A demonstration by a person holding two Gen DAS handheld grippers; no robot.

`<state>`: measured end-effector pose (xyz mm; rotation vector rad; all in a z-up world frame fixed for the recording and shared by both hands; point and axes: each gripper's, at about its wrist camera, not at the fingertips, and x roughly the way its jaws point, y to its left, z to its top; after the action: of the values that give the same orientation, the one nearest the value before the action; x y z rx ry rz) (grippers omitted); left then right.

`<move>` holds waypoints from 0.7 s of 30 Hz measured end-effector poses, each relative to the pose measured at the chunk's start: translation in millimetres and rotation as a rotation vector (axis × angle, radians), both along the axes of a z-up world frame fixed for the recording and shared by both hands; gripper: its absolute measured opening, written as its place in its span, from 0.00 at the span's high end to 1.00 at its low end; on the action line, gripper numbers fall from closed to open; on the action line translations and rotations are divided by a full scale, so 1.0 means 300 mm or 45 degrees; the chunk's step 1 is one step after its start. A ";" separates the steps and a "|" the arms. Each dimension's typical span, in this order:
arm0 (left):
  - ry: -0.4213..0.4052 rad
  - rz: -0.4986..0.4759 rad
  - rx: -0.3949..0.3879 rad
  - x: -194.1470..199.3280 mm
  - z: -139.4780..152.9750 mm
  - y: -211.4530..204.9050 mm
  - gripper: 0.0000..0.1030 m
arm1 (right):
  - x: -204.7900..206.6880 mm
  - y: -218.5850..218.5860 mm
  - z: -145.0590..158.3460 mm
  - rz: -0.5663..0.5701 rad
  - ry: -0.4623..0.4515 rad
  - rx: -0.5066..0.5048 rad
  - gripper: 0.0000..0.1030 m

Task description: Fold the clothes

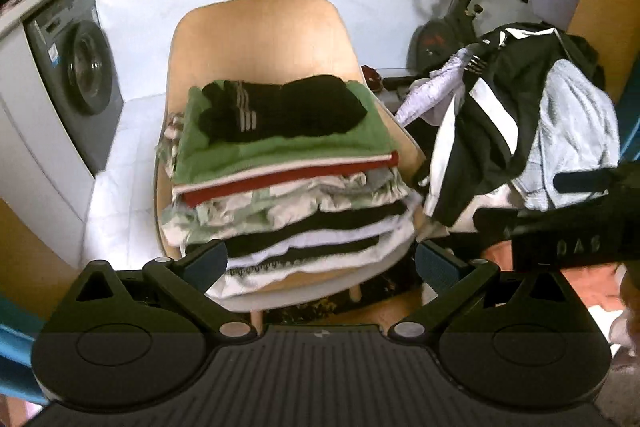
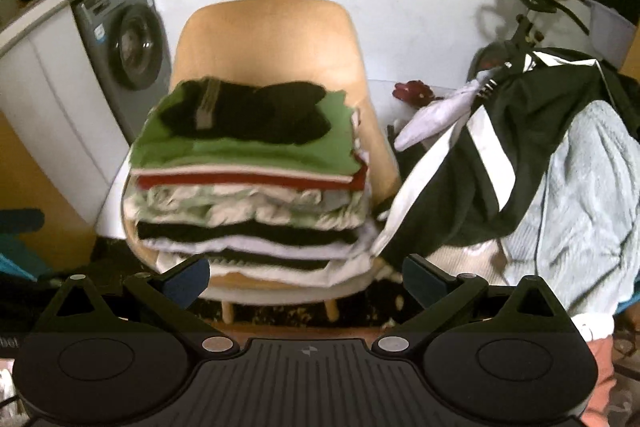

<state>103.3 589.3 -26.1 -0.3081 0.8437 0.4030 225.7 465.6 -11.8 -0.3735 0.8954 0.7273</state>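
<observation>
Standing spread and empty, both the left gripper (image 1: 318, 261) and right gripper (image 2: 306, 277) are faced by a folded stack (image 1: 288, 195) on a wooden chair (image 1: 260, 31), flanked by a washing machine (image 1: 76, 71) and heaped unfolded clothes (image 1: 520, 131).

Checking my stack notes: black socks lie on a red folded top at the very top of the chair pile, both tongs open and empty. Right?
Not quite: the black socks lie on a green folded top, as the left wrist view shows; the red layer sits beneath it. Both the left tongs and right tongs are open and empty.
</observation>
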 end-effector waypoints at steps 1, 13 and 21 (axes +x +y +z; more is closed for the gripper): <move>-0.006 0.002 -0.014 -0.031 -0.004 0.009 0.01 | -0.041 0.003 0.000 -0.004 -0.006 -0.008 0.01; 0.003 -0.008 -0.104 -0.267 -0.032 0.061 0.01 | -0.348 -0.067 0.000 -0.133 -0.029 -0.053 0.01; 0.033 0.047 -0.057 -0.284 -0.018 0.053 0.01 | -0.374 -0.106 0.030 -0.156 -0.070 -0.033 0.01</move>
<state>18.2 605.3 -31.5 -0.3614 0.8741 0.4235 113.5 433.7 -2.8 -0.3567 0.8683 0.5906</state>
